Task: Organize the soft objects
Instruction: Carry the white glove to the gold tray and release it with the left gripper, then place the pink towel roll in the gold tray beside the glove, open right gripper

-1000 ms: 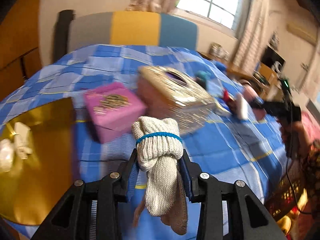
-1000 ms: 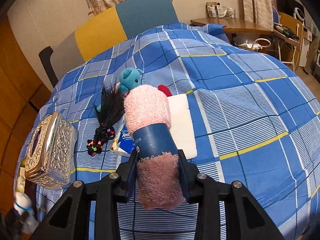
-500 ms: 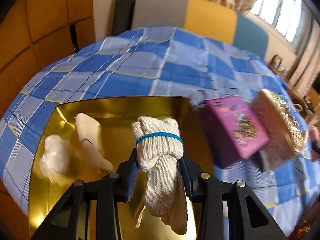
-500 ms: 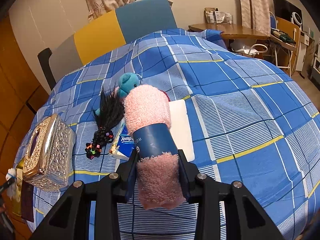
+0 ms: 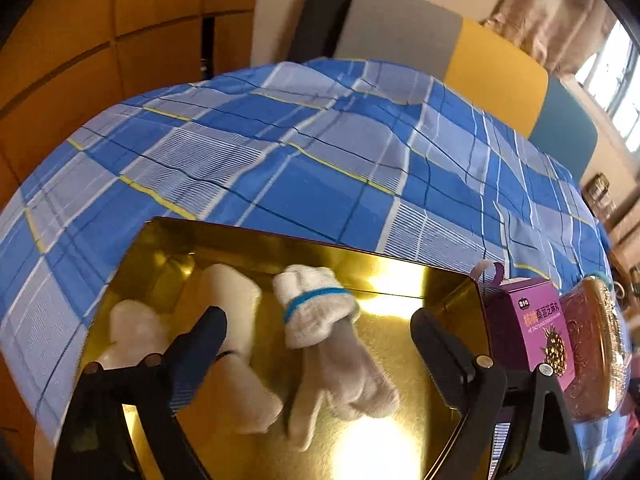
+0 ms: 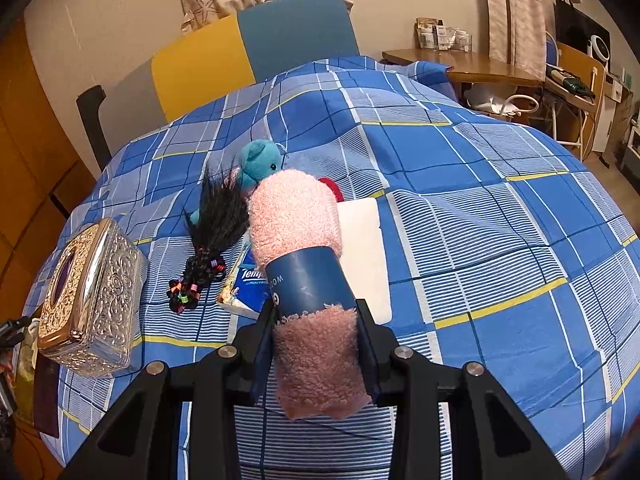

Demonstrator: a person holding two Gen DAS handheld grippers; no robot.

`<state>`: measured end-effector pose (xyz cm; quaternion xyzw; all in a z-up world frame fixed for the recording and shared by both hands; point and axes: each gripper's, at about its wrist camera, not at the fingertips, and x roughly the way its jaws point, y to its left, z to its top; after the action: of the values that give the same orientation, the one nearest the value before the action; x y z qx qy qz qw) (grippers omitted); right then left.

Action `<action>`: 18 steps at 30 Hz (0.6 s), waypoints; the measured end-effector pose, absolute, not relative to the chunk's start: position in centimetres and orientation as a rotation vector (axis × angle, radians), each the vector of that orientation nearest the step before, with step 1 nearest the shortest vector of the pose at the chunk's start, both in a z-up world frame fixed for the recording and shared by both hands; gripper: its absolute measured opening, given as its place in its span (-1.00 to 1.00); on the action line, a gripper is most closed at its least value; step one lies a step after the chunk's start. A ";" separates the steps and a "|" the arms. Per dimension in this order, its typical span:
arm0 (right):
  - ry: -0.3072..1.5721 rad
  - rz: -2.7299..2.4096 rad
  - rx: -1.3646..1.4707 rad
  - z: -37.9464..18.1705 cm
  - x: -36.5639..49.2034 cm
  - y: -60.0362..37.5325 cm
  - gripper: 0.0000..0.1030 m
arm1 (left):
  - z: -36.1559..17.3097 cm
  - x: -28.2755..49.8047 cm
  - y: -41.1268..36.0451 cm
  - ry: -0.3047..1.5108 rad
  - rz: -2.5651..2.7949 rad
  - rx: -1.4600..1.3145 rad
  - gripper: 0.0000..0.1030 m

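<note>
A blue plaid bed (image 5: 328,168) carries everything. At its left, our left hand-held gripper (image 5: 316,332) stands wide over the gold tray (image 5: 400,276); the banded white socks (image 5: 320,320) lie inside, near two other white pieces. We should lift straight clear. Our right hand-held gripper (image 6: 316,332) clamps the pink towel roll (image 6: 304,272), bound leftward next.

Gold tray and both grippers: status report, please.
Left gripper open, socks dropped in gold tray. Right gripper shut on pink towel. Nothing blocking.

white sock bundle (image 5: 320,320) lying in gold tray (image 5: 400,276), pink towel roll (image 6: 304,264) claw-held
</note>
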<state>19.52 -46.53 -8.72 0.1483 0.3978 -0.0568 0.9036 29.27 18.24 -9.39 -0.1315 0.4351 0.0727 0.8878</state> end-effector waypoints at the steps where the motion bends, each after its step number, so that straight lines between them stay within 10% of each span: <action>1: 0.820 -0.120 0.307 -8.7 19.5 -46.5 -0.29 | -9.1 28.7 18.2 0.891 0.155 -0.267 0.82; 18: 0.723 0.038 0.320 -5.4 15.6 -36.6 -0.29 | -8.6 15.9 14.4 0.752 0.054 -0.161 0.85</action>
<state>15.62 -36.64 -5.39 0.1561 0.3522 0.0186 0.9226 15.90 14.39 -8.63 -0.0785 0.3670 0.0262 0.9265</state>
